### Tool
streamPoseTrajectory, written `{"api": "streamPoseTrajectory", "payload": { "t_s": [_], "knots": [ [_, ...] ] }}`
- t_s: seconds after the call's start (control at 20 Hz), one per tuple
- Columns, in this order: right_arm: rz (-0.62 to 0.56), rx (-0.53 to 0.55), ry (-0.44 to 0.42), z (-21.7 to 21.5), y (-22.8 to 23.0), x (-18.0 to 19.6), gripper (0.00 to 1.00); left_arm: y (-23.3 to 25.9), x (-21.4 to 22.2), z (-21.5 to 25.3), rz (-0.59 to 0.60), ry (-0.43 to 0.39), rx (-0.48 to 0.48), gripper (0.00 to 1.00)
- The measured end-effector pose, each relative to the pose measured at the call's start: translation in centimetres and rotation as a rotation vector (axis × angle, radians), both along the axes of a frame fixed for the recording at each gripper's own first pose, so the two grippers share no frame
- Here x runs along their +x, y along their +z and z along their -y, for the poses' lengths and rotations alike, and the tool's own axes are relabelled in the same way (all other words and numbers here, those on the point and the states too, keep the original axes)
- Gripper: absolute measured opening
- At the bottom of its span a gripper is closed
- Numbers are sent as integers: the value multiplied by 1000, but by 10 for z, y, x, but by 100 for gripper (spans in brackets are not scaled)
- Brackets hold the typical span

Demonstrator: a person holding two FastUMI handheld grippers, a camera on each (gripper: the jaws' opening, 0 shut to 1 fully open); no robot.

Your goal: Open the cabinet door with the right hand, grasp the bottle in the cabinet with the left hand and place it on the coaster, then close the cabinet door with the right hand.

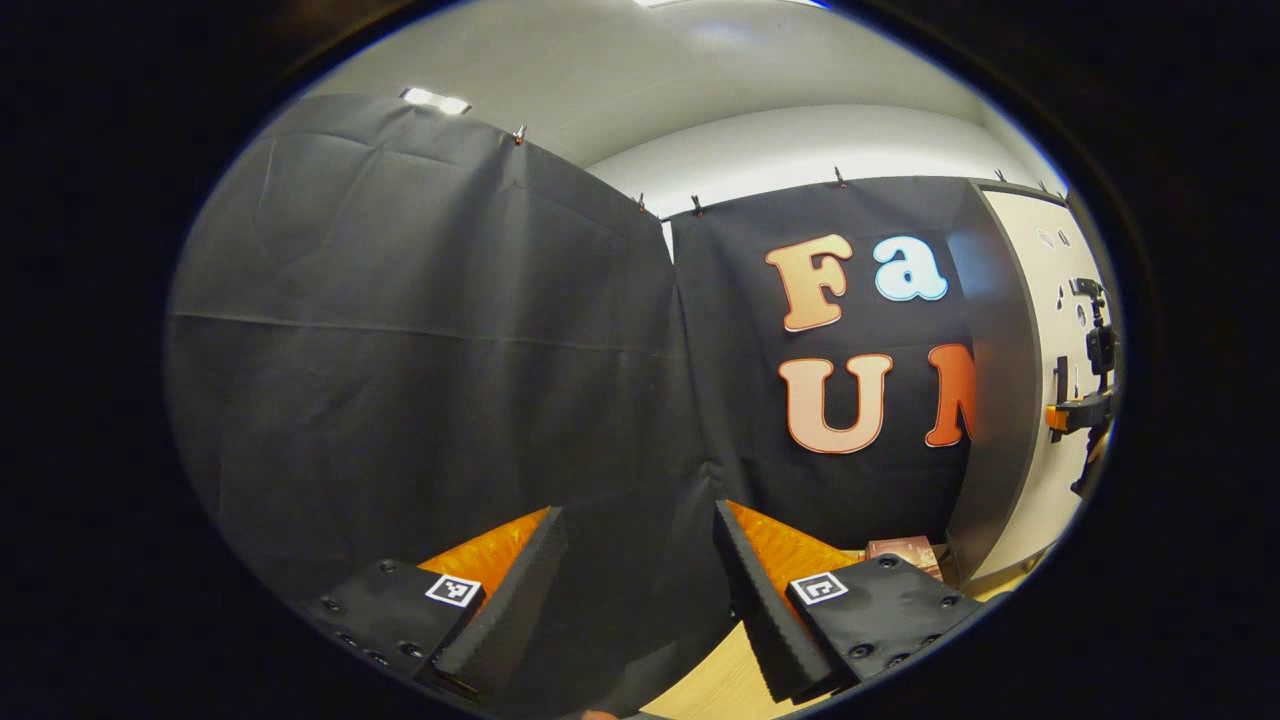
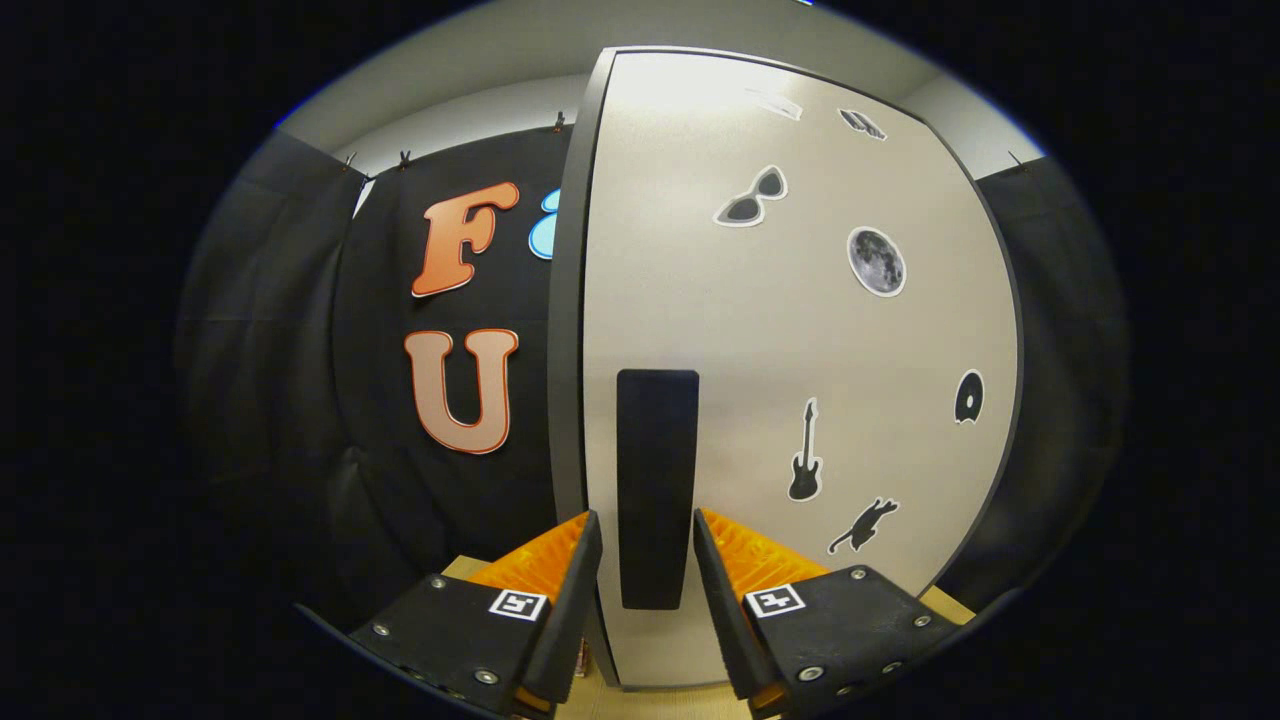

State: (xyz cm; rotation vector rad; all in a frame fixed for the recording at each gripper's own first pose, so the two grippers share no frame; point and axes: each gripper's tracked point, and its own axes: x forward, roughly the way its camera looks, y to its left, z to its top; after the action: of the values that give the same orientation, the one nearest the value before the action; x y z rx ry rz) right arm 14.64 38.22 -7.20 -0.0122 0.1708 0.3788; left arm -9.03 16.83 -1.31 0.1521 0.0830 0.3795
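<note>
The pale cabinet door [image 2: 800, 330] with dark stickers stands closed in the right gripper view. Its tall black handle [image 2: 655, 450] rises between the fingers of my right gripper [image 2: 646, 517], which is open and straddles the handle's lower part. A thin gap shows on the handle's left side. In the left gripper view the cabinet [image 1: 990, 400] stands at the far right, with the right gripper [image 1: 1085, 405] held against its door. My left gripper [image 1: 638, 512] is open, holds nothing and faces the black cloth. The closed door hides the bottle.
A reddish-brown flat thing [image 1: 905, 550] lies on the light wooden table [image 1: 720, 680] beside the cabinet's foot. Black cloth walls [image 1: 420, 330] close off the left and back. The table's wood also shows under the right gripper [image 2: 660, 700].
</note>
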Motion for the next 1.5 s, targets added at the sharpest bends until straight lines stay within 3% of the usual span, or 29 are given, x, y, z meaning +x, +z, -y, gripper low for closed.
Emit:
{"api": "streamPoseTrajectory", "payload": {
  "t_s": [0.1,0.35,0.75,1.5],
  "knots": [
    [-16,22,12,1,-1,-1,37,0,-1,-2,0,3,0,93],
    [6,15,70,4,1,-7,31,-1,-2,-1,3,8,-4,93],
    [-15,38,149,14,7,-26,27,8,-3,8,26,-13,-17,93],
    [-1,42,188,68,23,-66,26,1,13,64,13,-124,-33,93]
  ]
}}
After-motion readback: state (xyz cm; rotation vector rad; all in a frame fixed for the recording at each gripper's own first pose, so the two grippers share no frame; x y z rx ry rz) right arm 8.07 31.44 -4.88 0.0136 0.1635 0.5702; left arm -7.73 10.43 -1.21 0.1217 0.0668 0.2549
